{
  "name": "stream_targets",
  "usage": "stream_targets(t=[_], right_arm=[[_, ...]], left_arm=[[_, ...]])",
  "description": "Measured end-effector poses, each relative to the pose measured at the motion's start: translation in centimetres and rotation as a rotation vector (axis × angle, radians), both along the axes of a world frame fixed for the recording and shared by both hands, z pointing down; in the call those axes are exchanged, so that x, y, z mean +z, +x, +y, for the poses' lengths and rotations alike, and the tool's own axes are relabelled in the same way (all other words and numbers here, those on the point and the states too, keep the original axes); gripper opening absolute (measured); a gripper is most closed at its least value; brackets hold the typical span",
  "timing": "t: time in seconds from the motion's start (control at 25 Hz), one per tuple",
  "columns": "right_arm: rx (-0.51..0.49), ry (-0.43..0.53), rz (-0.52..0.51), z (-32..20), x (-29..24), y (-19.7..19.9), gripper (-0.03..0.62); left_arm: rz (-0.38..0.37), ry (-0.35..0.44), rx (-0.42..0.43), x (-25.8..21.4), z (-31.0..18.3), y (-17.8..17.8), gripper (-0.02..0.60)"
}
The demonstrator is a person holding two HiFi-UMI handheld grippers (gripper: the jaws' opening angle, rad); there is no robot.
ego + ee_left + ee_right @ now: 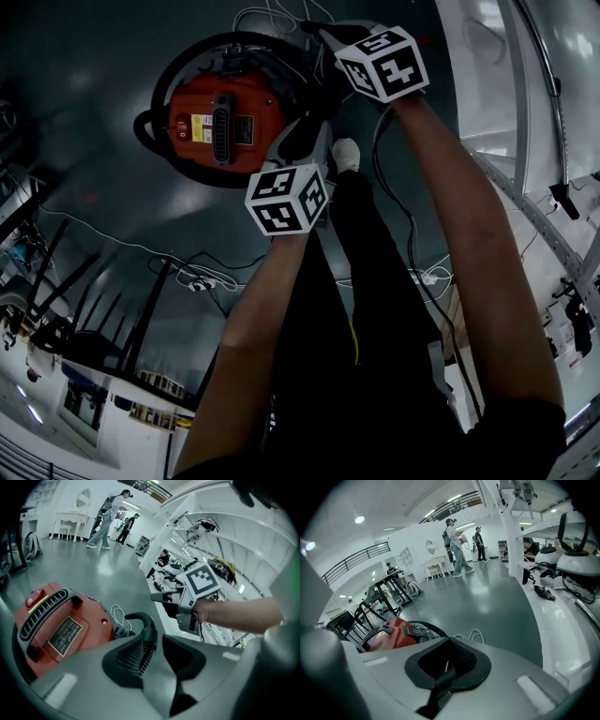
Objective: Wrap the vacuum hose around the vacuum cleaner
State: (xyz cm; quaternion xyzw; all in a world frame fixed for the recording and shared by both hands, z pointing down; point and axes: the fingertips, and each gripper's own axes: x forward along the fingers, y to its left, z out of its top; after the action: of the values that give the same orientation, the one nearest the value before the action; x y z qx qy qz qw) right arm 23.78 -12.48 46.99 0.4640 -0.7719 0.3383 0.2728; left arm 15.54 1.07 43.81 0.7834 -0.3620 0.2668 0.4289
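A red canister vacuum cleaner [220,117] with a black top handle sits on the glossy grey floor [94,75] in the upper left of the head view. Its black ribbed plastic hose [192,175] is already looped in a ring around the body.

The left gripper [157,645] has a stretch of that hose between its jaws, which stand partly apart, about as wide as the hose. The ribs lie against the pad on the left of the frame. The grip appears closed on them, though the other pad's contact is lost in shadow.

From the jaws the hose rises and bends over towards the left of the left gripper view, where the red body lies low in the frame. The held stretch therefore runs up-frame before curling back towards the canister.

The right gripper [449,660] has its jaws pressed together with nothing in them. In the head view it hangs above and to the right of the left one, just past the canister's right rim. A loose thin white cable [267,14] lies near it at the top edge.

The left hand is the nearer to both hose and canister, which lie just up and left of it. The coming move likely turns on carrying the held stretch leftward in frame, along the ring, to settle it against the body.
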Motion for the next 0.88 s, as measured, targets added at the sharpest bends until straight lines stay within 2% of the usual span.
stream_targets(t=[0.24, 0.52, 0.88], right_arm=[[0.061, 0.005, -0.010, 2.0, -1.4, 0.4, -0.002], [0.064, 0.035, 0.006, 4.4, -4.4, -1.1, -0.003], [0.162, 0.038, -0.035, 9.2, -6.4, -4.1, -0.003]], left_arm=[[-0.002, 0.015, -0.011, -1.3, -0.3, -0.9, 0.117], [0.009, 0.042, -0.037, -3.3, 0.2, -3.4, 0.086], [0.041, 0.034, -0.114, -4.4, 0.8, -9.5, 0.020]])
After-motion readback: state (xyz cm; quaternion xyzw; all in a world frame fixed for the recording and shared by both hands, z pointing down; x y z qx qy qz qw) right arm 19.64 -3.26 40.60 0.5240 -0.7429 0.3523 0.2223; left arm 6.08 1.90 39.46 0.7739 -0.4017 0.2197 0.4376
